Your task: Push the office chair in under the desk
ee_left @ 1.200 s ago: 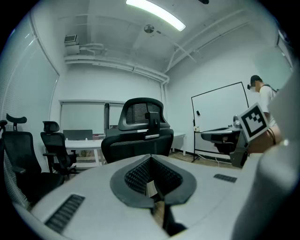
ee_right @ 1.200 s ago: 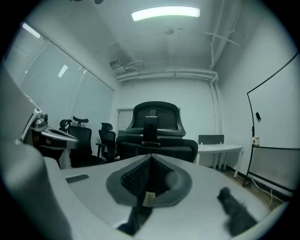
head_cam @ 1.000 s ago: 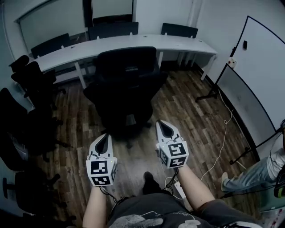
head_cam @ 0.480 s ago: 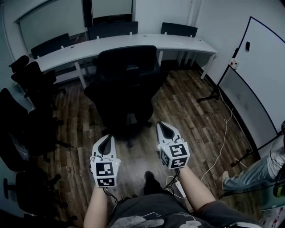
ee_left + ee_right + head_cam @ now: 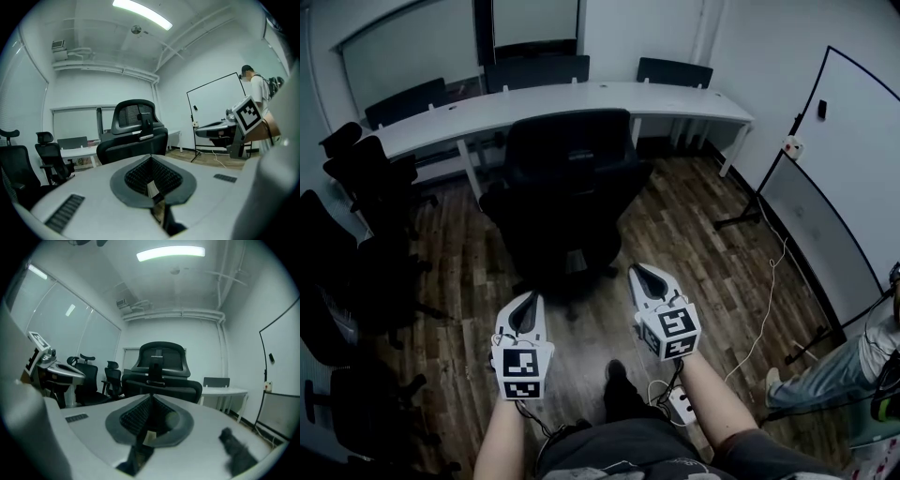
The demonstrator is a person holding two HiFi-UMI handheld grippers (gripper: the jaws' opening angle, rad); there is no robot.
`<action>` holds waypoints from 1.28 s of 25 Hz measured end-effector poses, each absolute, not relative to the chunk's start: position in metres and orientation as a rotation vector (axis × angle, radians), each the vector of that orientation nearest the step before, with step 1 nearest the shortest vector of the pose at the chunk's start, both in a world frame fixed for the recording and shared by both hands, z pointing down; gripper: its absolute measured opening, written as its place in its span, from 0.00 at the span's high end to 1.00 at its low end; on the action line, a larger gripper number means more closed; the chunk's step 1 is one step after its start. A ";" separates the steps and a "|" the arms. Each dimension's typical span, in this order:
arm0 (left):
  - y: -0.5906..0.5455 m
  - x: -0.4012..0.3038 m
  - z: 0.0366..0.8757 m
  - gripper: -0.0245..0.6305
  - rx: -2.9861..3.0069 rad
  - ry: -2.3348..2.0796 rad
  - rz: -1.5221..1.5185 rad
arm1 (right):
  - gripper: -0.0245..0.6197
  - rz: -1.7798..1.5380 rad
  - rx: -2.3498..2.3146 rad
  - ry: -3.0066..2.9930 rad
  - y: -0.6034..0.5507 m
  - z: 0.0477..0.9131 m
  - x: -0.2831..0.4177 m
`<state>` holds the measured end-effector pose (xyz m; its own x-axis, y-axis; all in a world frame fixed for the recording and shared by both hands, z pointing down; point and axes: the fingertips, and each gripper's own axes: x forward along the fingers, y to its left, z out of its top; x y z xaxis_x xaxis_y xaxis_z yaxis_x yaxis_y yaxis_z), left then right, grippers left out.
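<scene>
In the head view, on a wood floor (image 5: pixel 703 234), a black chair (image 5: pixel 567 187) stands pulled out from the long white surface (image 5: pixel 581 98), its back toward the person and its seat toward the surface edge, not tucked under it. The left gripper (image 5: pixel 526 302) and right gripper (image 5: pixel 641 276) are held side by side near the chair base, well apart from each other and not touching the chair; both point at it. More chairs (image 5: pixel 366 187) crowd the left wall and others sit behind the surface. A whiteboard (image 5: pixel 834 178) leans at the right, a cable (image 5: pixel 769 300) trails over the floor, and another person's leg (image 5: pixel 825 375) shows at the right edge. In the left gripper view the jaws of the left gripper (image 5: pixel 151 161) are pressed together with nothing between them; the chair (image 5: pixel 133 133) rises just beyond, its headrest and backrest facing the camera, with the surface (image 5: pixel 79 152) behind it. The right gripper (image 5: pixel 248 115) and its marker cube show at the right, before the whiteboard (image 5: pixel 215 112). In the right gripper view the jaws of the right gripper (image 5: pixel 151 401) are likewise closed and empty; the chair (image 5: pixel 161 366) stands straight ahead, the surface (image 5: pixel 225 391) shows at its right, and the left gripper (image 5: pixel 51 364) shows at the left
</scene>
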<state>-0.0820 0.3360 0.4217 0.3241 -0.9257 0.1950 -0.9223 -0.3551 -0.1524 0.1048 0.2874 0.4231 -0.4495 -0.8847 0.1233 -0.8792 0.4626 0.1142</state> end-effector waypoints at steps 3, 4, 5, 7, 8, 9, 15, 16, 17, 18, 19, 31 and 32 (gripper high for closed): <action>0.322 -0.086 0.414 0.94 -2.528 1.816 -0.349 | 0.92 -0.093 1.550 -2.524 0.272 0.418 0.110; 0.314 -0.088 0.411 0.94 -2.514 1.832 -0.340 | 0.92 -0.096 1.552 -2.516 0.265 0.418 0.114; 0.306 -0.089 0.409 0.94 -2.496 1.847 -0.339 | 0.92 -0.103 1.550 -2.505 0.258 0.418 0.116; 0.291 -0.091 0.409 0.94 -2.460 1.877 -0.353 | 0.92 -0.132 1.534 -2.474 0.244 0.423 0.121; 0.283 -0.092 0.409 0.94 -2.445 1.894 -0.361 | 0.92 -0.150 1.521 -2.457 0.237 0.425 0.123; 0.275 -0.093 0.410 0.94 -2.431 1.914 -0.366 | 0.92 -0.165 1.506 -2.444 0.228 0.428 0.125; 0.221 -0.103 0.408 0.94 -2.326 2.060 -0.346 | 0.81 -0.176 1.434 -2.422 0.162 0.433 0.139; 0.214 -0.104 0.407 0.94 -2.304 2.078 -0.339 | 0.80 -0.190 1.430 -2.412 0.151 0.432 0.143; 0.206 -0.105 0.407 0.94 -2.291 2.088 -0.342 | 0.78 -0.206 1.425 -2.401 0.141 0.432 0.146; 0.198 -0.105 0.409 0.94 -2.291 2.089 -0.362 | 0.76 -0.218 1.417 -2.392 0.131 0.432 0.149; 0.190 -0.104 0.414 0.93 -2.304 2.080 -0.399 | 0.75 -0.224 1.406 -2.386 0.121 0.432 0.152; 0.120 -0.122 0.434 0.41 -2.136 2.033 -0.798 | 0.49 -0.476 1.433 -2.197 0.022 0.417 0.175; 0.115 -0.123 0.432 0.41 -2.122 2.031 -0.813 | 0.49 -0.502 1.420 -2.171 0.015 0.417 0.176</action>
<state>-0.1230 0.1153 0.4324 -0.0285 -0.9509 0.3082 -0.9009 -0.1092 -0.4201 0.1758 0.0154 0.4166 -0.3353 -0.9203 0.2018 -0.7385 0.3897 0.5503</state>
